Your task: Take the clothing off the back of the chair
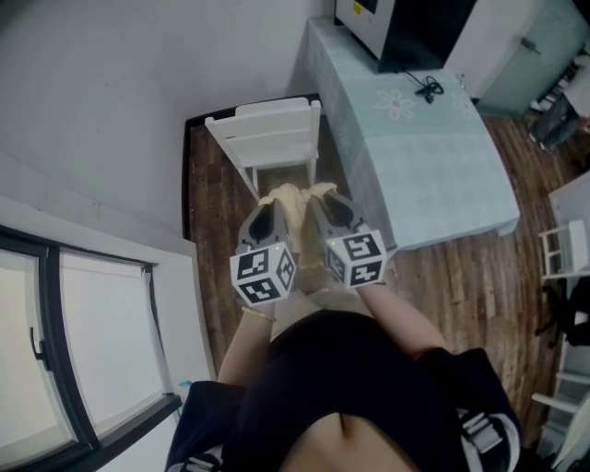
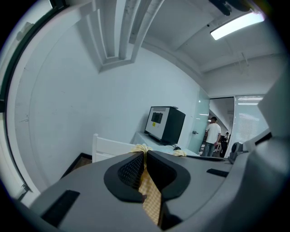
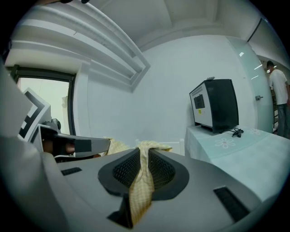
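Observation:
A pale yellow checked garment [image 1: 297, 195] hangs between my two grippers, lifted clear of the white chair [image 1: 269, 135] that stands ahead by the wall. My left gripper [image 1: 274, 205] is shut on one part of the cloth [image 2: 149, 195], which runs down between its jaws. My right gripper [image 1: 318, 203] is shut on another part of the cloth [image 3: 141, 183], bunched over its fingertips. Both grippers sit side by side, close to my body, and point toward the chair. The chair's back [image 2: 111, 147] shows bare in the left gripper view.
A table with a pale patterned cloth [image 1: 433, 157] stands right of the chair, with a dark box-shaped machine [image 1: 406, 28] and a cable on it. A window [image 1: 64, 332] is on the left wall. A person [image 2: 211, 136] stands far off by a doorway.

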A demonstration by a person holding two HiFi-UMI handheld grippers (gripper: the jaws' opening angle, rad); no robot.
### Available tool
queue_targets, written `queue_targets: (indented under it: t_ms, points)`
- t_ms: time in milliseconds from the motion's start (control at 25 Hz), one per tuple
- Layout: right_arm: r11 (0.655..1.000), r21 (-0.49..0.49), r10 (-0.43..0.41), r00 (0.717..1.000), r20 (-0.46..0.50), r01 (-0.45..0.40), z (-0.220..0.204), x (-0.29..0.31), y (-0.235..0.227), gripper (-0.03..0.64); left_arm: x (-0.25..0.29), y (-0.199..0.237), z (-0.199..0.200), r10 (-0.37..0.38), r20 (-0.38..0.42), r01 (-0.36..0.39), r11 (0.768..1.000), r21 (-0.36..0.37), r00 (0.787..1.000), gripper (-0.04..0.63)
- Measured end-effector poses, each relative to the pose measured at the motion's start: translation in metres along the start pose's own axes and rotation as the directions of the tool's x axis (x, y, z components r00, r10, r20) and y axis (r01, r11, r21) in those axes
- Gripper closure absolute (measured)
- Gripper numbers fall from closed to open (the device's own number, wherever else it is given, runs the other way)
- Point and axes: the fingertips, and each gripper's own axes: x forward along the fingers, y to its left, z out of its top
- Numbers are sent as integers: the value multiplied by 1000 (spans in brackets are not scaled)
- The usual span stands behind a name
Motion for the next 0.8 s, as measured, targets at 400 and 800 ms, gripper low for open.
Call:
queue_targets:
  t_ms: [400,800]
  points:
    - [1000,-6,-13,1000,10,13,4,-3,-8,551,1,-4,4,2,15,-2,1000,-2,1000,575]
    - [1000,0,-4,1000,19,4,9,-6,-5,551,-2,-4,6,-1,22,1,1000,-9,1000,575]
